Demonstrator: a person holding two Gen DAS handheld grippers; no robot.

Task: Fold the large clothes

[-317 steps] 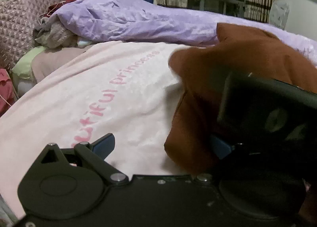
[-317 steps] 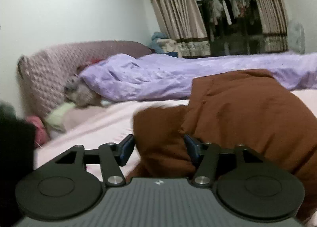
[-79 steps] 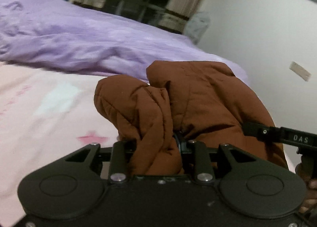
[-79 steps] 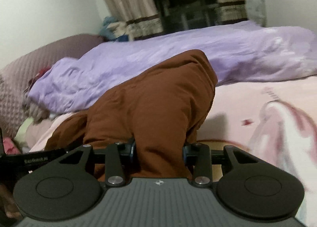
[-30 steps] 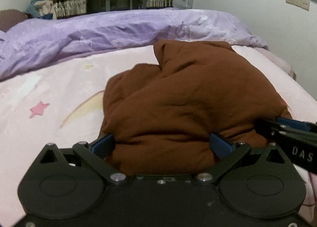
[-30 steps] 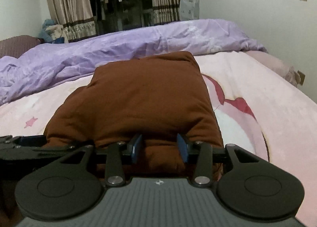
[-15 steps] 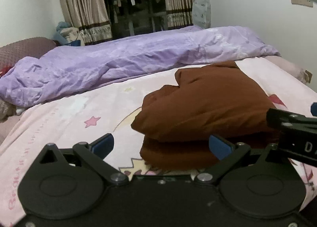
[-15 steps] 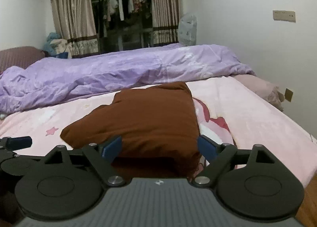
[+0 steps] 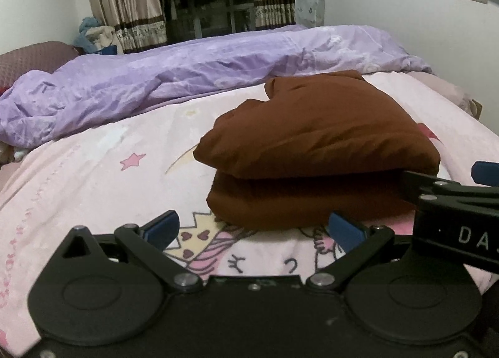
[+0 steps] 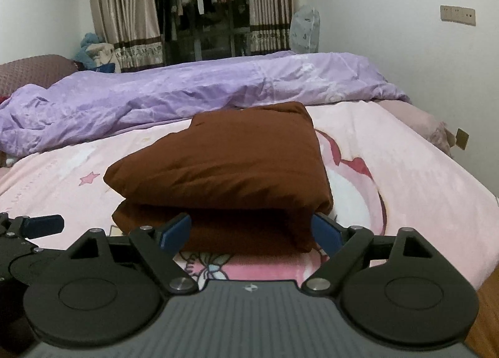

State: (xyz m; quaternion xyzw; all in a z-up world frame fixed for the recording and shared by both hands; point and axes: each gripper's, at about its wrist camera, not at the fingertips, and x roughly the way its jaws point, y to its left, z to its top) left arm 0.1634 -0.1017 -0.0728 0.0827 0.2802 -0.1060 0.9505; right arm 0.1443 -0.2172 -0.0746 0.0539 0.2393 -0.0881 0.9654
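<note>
Brown garment (image 10: 224, 164) folded double, puffy, on the pink bed (image 10: 405, 177), both grippers' jaws wide apart, empty

Dim, even indoor light, soft and slightly grainy. The window (image 10: 202, 14) is dark. Deep shadow sits under the folded brown garment (image 10: 224, 164). Fisheye bending curves walls and darkens corners.

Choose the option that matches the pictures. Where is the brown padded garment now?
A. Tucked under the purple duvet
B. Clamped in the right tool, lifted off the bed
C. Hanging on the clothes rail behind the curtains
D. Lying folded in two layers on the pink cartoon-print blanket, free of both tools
D: the brown padded garment lies doubled over on the pink cartoon-print blanket, and the left tool and right tool both stand open, short of it.
</note>
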